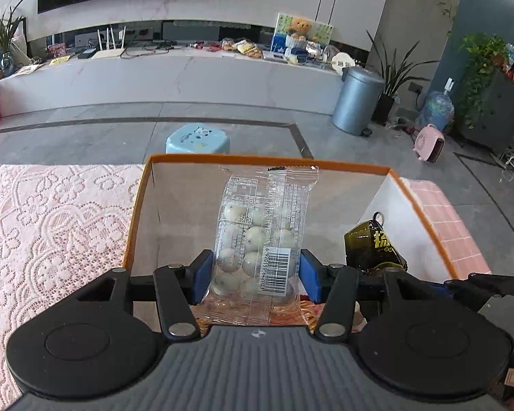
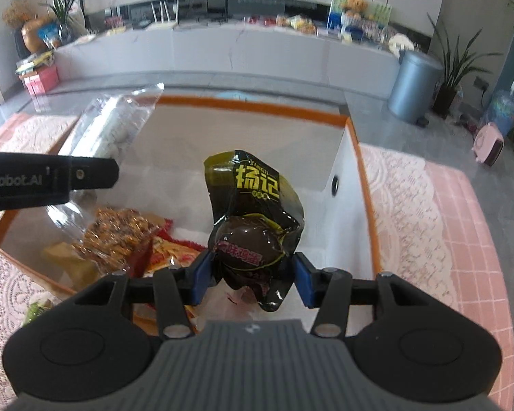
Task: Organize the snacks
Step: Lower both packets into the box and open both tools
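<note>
A clear packet of white balls (image 1: 257,236) stood clamped between the left gripper's (image 1: 253,275) blue pads above the orange-rimmed box (image 1: 325,164), beside a dark egg pouch (image 2: 257,219) pinched in the right gripper (image 2: 253,275), over loose snacks (image 2: 120,236).

My blue fingers (image 1: 202,275) flank a clear packet (image 1: 262,236) of white balls; orange-rimmed white box (image 1: 359,167), pink lace cloth (image 1: 51,226), dark-green yellow-lettered pouch (image 2: 257,212).

Left gripper (image 1: 253,275) jaws clamp a clear candy packet (image 1: 260,236) (barcode showing) over the orange-rimmed box (image 1: 425,205).
</note>
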Demonstrator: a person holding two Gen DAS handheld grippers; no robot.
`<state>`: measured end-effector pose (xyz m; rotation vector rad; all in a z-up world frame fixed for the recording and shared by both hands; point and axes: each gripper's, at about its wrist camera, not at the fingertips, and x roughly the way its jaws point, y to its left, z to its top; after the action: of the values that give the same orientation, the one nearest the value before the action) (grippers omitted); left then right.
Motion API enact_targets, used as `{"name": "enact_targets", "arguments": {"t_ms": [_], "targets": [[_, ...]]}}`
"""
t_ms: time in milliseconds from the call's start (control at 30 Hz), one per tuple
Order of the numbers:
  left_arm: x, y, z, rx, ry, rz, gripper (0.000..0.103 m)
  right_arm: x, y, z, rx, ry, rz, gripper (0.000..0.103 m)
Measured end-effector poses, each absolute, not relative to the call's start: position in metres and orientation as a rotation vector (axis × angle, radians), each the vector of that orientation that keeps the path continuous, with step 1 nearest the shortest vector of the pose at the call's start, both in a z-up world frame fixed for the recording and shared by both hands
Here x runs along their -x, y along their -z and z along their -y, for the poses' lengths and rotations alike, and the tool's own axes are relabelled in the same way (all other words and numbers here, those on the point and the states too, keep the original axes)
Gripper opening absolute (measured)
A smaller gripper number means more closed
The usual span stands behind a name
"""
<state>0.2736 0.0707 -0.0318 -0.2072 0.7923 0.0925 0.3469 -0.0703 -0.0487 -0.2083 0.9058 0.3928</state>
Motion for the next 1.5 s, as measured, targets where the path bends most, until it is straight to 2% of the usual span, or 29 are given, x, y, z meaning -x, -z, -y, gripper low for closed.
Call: {"name": "enact_targets", "arguments": {"t_ms": [467,967,1133,1267,1500], "targets": [[-0.289,0.051,-0.076,0.215,-0.117,-0.867,0.063,-0.379,0.074,0.062,0.209,-0.362,-1.059,0.050],[-0.292,0.060,-0.073,0.194,-0.134,-0.882,0.067,-0.380,0.064,0.053,0.231,-0.358,-1.045,0.054],[-0.287,0.056,-0.072,0.182,-0.120,-0.861,0.072,-0.374,0.057,0.054,0.243,-0.356,-1.024,0.061],[-0.280,0.053,-0.070,0.168,-0.123,-0.830,0.074,-0.366,0.050,0.054,0.267,-0.350,-0.983,0.071],[-0.263,0.040,-0.065,0.168,-0.130,-0.746,0.076,-0.348,0.034,0.059,0.279,-0.345,-0.927,0.078]]}}
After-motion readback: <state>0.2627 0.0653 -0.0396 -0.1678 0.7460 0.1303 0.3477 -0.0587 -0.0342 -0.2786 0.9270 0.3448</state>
